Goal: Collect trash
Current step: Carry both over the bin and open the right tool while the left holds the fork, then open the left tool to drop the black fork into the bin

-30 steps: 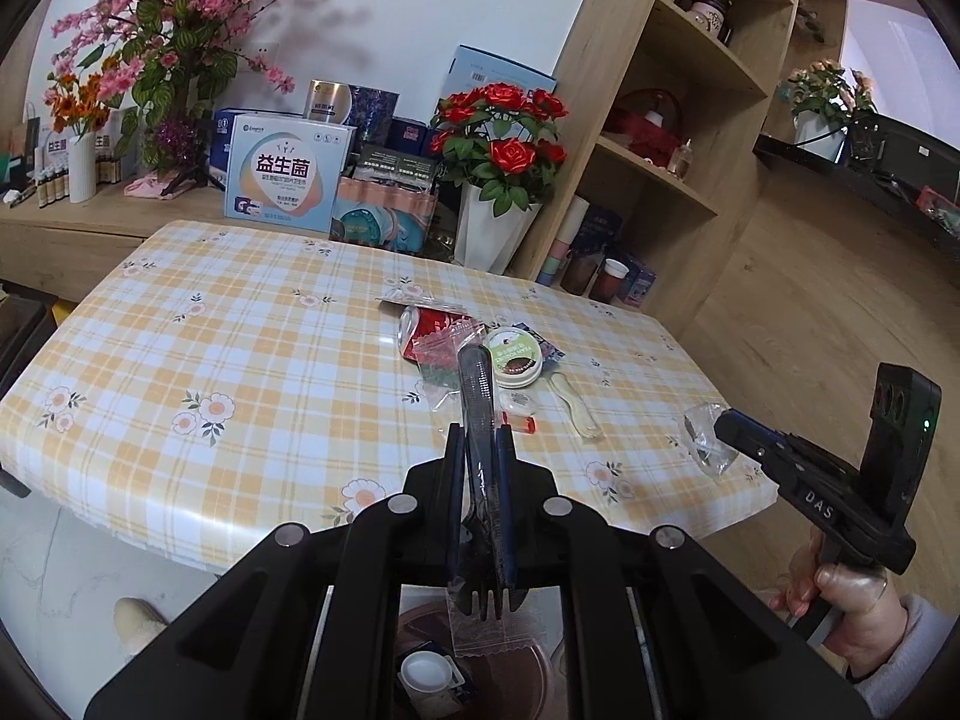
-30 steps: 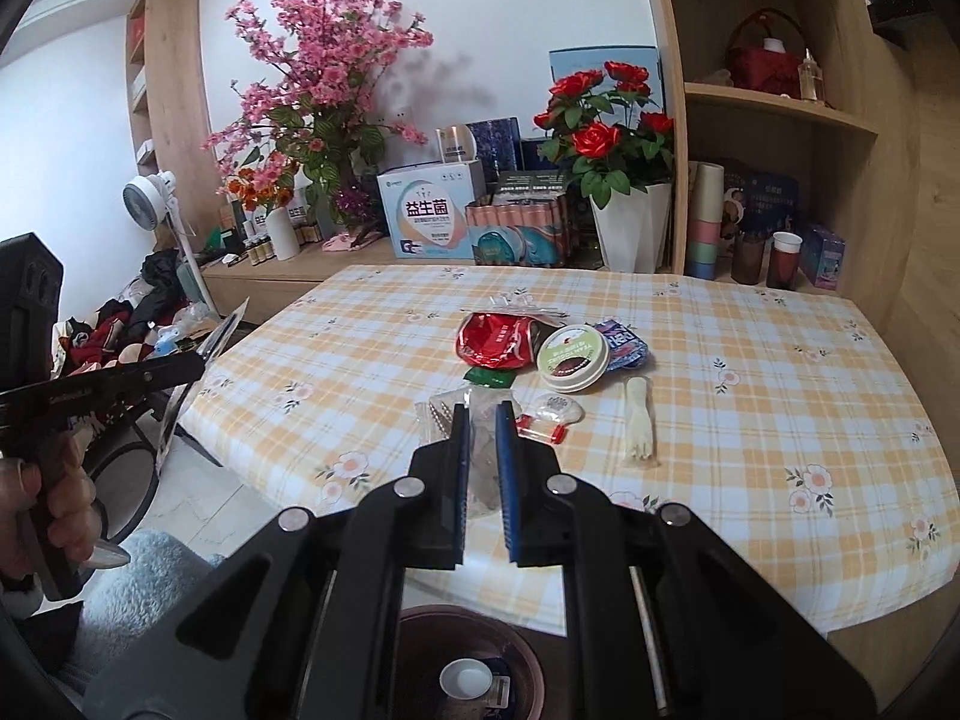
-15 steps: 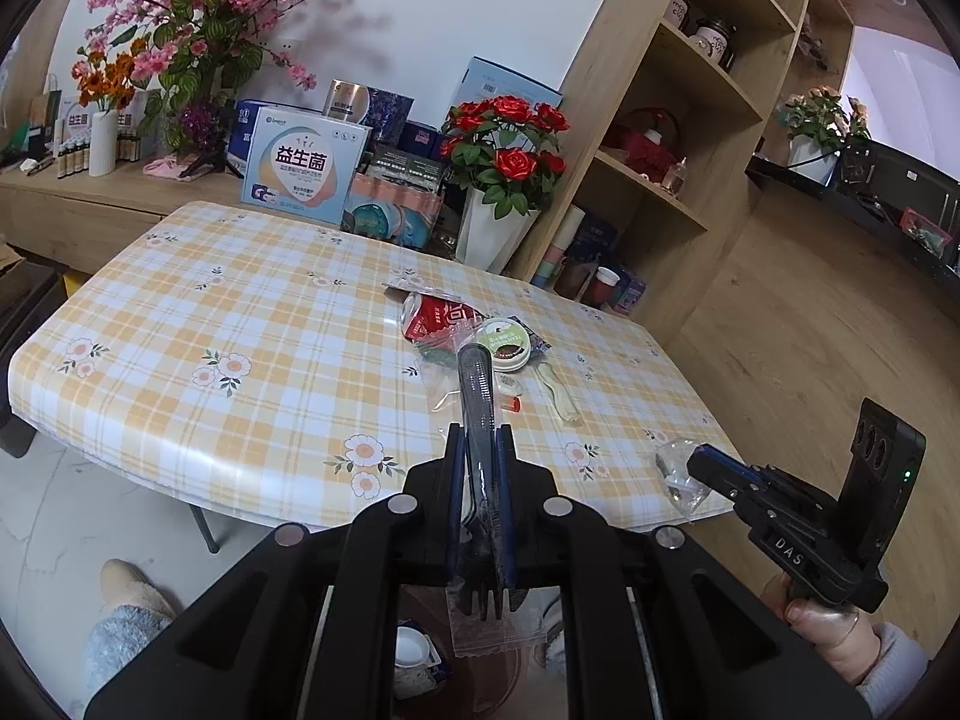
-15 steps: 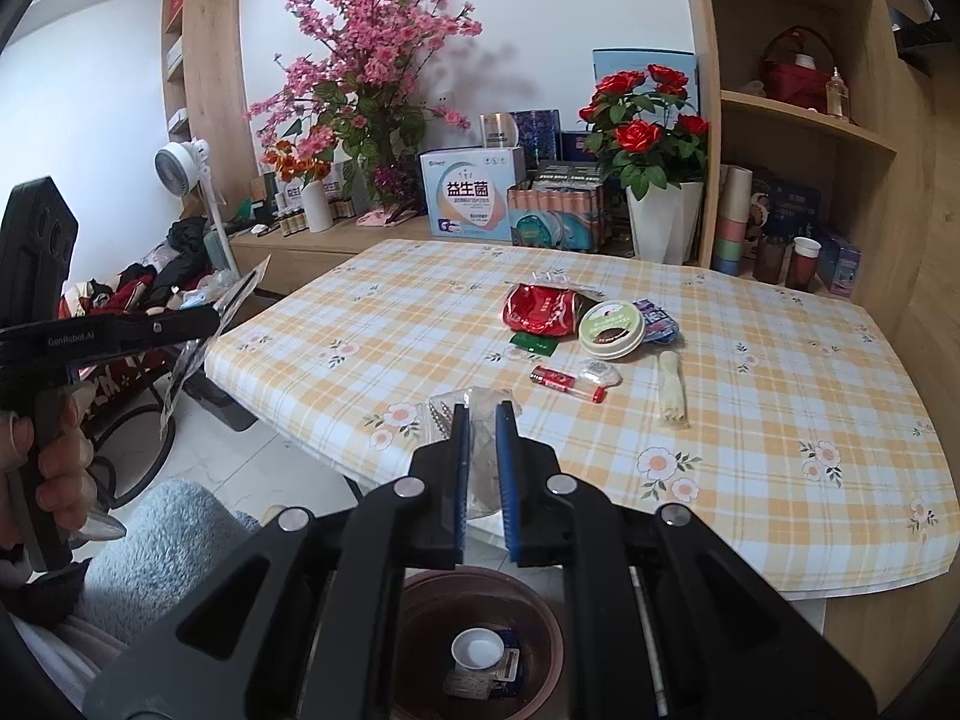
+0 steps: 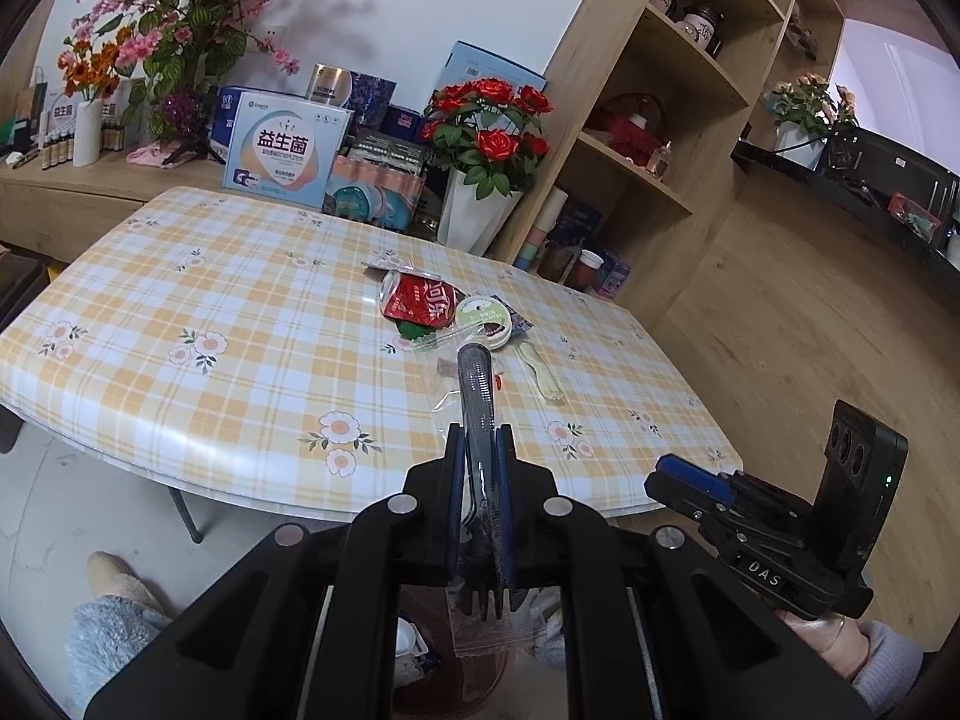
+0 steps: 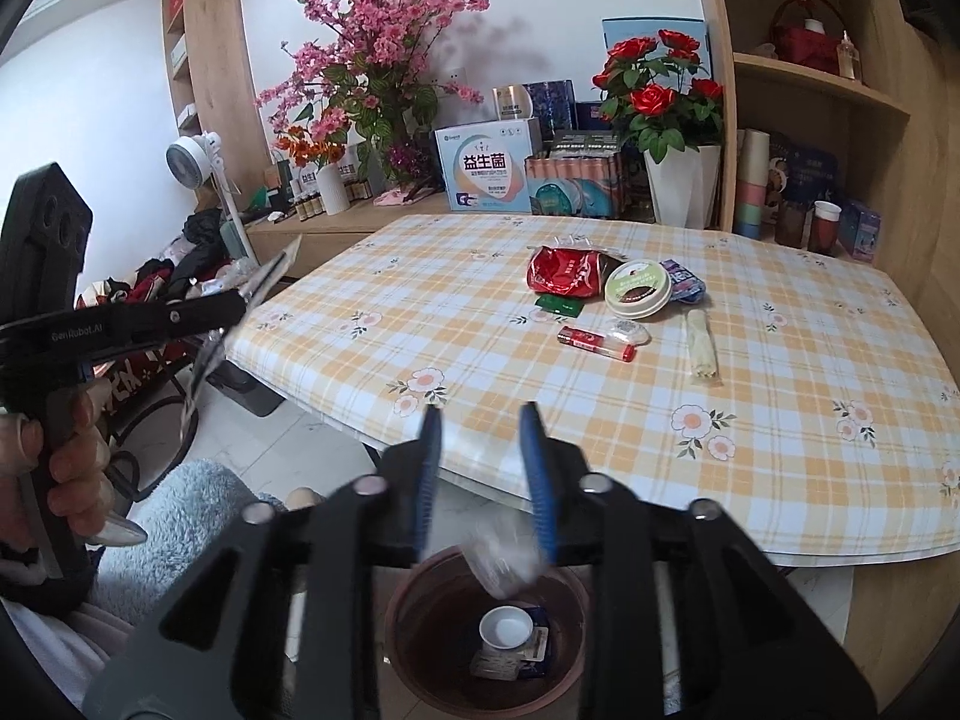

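Observation:
My left gripper (image 5: 479,456) is shut on a black plastic fork in a clear wrapper (image 5: 476,396), held off the table's near edge above the brown trash bin (image 5: 444,666). My right gripper (image 6: 480,420) is open over the bin (image 6: 420,630); a clear plastic wrapper (image 6: 501,558) is blurred in mid-air below its jaws, falling into the bin. On the checked table (image 6: 480,348) lie a crushed red can (image 6: 561,273), a round white lid (image 6: 637,291), a red tube (image 6: 594,343), a wrapped cream spoon (image 6: 702,348) and small wrappers.
The bin holds a white cup (image 6: 506,627) and packets. Boxes, a white vase of red roses (image 6: 681,180) and pink blossoms stand behind the table. Wooden shelves (image 5: 660,120) are at the right. My fluffy slippers (image 5: 114,618) are beside the bin.
My right gripper has opened and let go of the clear wrapper, which now drops toward the bin. Both grippers have pulled back from the table to above the bin; the left still holds the fork.

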Tool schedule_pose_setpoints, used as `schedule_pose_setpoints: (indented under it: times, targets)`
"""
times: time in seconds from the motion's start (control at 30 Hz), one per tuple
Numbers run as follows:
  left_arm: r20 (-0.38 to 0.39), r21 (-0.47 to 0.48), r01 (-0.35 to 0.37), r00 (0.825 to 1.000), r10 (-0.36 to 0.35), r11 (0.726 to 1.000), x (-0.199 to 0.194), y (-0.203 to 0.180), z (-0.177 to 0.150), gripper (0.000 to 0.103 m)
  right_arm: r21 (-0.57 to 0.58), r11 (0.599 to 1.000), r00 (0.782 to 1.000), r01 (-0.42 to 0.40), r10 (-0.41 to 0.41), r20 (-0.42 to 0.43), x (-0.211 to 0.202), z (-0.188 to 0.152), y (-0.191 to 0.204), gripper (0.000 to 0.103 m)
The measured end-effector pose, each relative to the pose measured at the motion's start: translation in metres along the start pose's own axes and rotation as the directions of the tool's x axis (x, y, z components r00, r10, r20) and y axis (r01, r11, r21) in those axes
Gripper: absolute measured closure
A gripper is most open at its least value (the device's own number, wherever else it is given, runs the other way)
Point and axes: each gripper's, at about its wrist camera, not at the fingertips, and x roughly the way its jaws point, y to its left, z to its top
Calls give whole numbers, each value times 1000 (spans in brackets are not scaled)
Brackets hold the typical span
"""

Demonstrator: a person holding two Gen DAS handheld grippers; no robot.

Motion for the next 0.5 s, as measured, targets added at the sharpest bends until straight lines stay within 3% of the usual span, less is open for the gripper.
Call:
schedule_pose_setpoints:
  times: [0.03,0.17,0.2,0.5]
  targets:
    - [-7,0,4,1000,-4,1000,2,1,-1,93,1,1000,1000,11,-11,7,0,0,0,63]
    - [-22,0,6,1000,-6,1000,5,2,-5,93,36,998,997,59,-61,53,-5,3,-5,13]
    - [-25,-1,7,1000,-7,1000,5,2,-6,93,48,997,995,67,-70,71,-7,4,-6,8]
    - [-59,19,20,998,-19,1000,13,-6,-13,93,118,983,981,139,-153,118,-20,8,-23,6]
